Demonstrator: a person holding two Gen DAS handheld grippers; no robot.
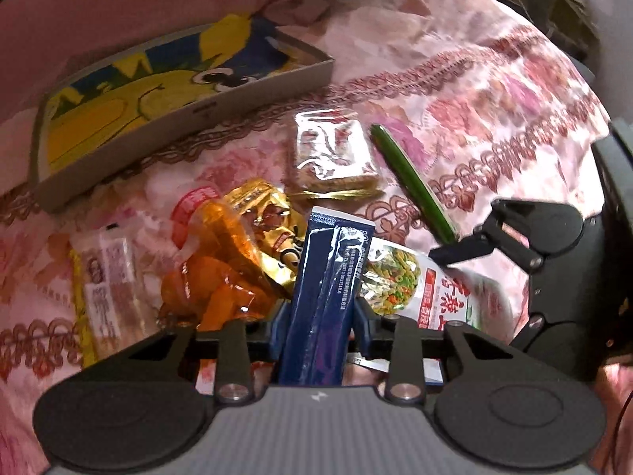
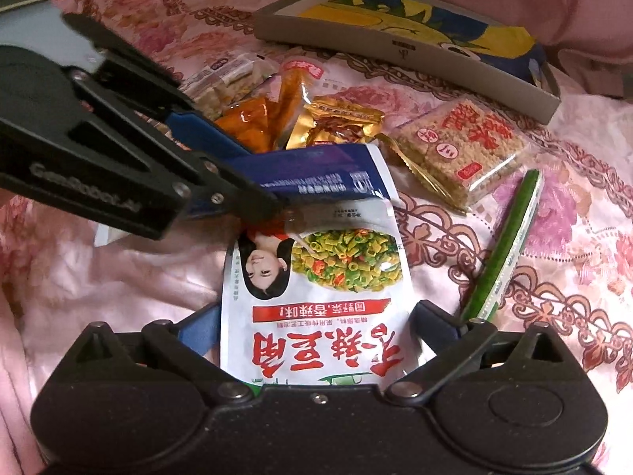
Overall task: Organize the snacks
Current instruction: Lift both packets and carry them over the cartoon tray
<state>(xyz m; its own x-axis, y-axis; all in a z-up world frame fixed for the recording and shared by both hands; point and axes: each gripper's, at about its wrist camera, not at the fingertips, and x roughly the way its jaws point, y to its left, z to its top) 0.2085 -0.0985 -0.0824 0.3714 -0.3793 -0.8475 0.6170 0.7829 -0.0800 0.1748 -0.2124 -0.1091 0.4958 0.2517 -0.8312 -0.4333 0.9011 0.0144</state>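
L gripper is clamped on a dark blue sachet, held above the pile w/ its top end over the white bean-snack pouch. R gripper has its 2 fingers set wide either side of that pouch; can't tell if they touch it. Pouch lies flat on pink floral bedspread, green stick pack just beside it, orange pack, gold pack, noodle cake behind. Grey tray sits well apart.
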